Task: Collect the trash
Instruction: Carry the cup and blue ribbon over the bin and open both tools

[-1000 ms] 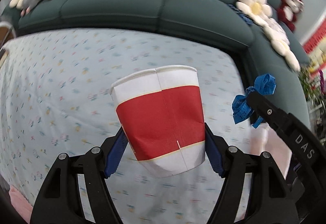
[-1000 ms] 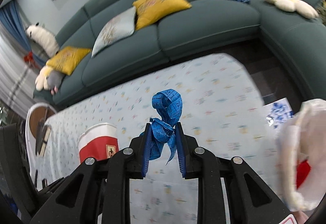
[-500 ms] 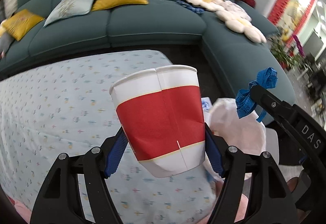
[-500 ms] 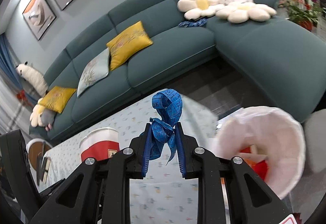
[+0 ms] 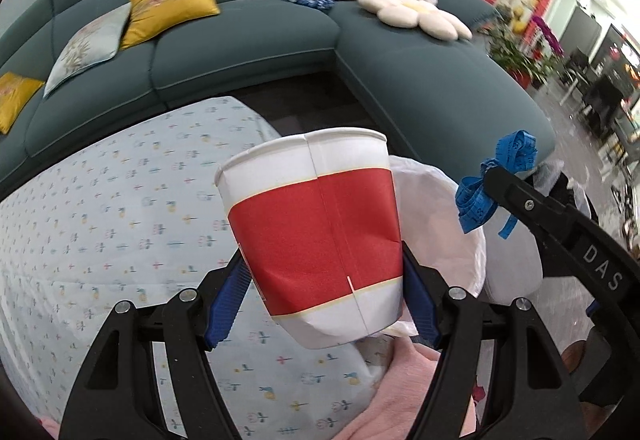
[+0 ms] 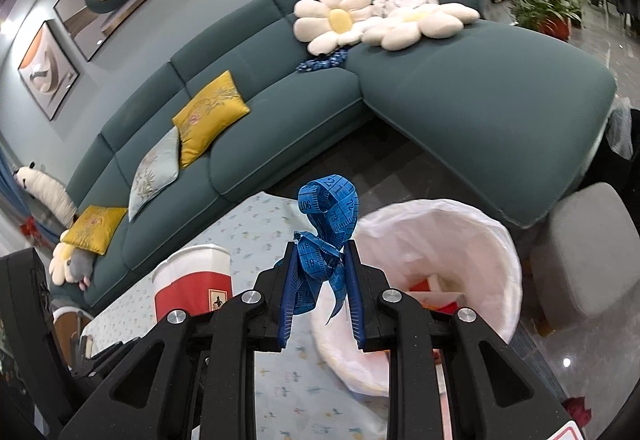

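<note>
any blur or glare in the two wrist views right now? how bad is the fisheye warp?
Left wrist: paper cup and left gripper sharp, far right background blurred with blown-out lights; sofa bowed by fisheye. Right wrist: blue tape measure crisp enough to read digits, floor glare at right, white-lined bin bright, dark corners.

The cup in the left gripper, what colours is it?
The cup is white with a wide red band, edged by thin cream lines; the left wrist view shows it best.

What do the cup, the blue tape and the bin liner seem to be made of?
Cup: likely matte paper, with a side seam and a dent. Blue tape: apparently flexible plastic or coated cloth; it twists limply and has printed numbers. Bin liner: thin translucent plastic film, crinkled.
</note>
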Motion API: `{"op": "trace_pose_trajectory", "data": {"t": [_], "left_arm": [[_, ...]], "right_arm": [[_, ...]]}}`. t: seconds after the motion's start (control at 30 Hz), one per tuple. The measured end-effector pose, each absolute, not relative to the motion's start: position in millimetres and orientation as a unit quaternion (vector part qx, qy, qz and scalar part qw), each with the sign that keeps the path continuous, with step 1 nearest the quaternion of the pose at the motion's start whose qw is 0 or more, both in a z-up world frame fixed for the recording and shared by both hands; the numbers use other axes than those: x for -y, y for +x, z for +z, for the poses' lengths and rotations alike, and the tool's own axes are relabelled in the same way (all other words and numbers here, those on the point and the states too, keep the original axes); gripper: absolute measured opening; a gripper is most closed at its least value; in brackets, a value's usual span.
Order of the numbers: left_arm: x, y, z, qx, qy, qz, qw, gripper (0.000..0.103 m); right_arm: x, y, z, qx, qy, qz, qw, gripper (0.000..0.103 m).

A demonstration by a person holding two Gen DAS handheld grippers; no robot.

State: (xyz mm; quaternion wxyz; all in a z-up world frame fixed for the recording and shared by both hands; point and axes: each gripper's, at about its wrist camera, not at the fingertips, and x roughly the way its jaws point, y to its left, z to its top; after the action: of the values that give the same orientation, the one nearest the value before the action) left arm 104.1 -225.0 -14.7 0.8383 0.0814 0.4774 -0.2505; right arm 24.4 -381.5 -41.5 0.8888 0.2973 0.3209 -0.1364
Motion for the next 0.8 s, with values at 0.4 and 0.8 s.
{"op": "trace_pose_trajectory", "data": {"t": [0.4, 0.8], "left_arm": [[266, 88, -29, -0.481, 0.113, -0.276, 0.824, 0.067], [281, 85, -33, -0.482, 0.124, -0.278, 0.822, 0.068]], "right_arm": [[412, 8, -60, -0.321, 0.321, -0.156, 0.877, 0.022], [420, 2, -65, -0.324, 0.322, -0.154, 0.876, 0.022]]}}
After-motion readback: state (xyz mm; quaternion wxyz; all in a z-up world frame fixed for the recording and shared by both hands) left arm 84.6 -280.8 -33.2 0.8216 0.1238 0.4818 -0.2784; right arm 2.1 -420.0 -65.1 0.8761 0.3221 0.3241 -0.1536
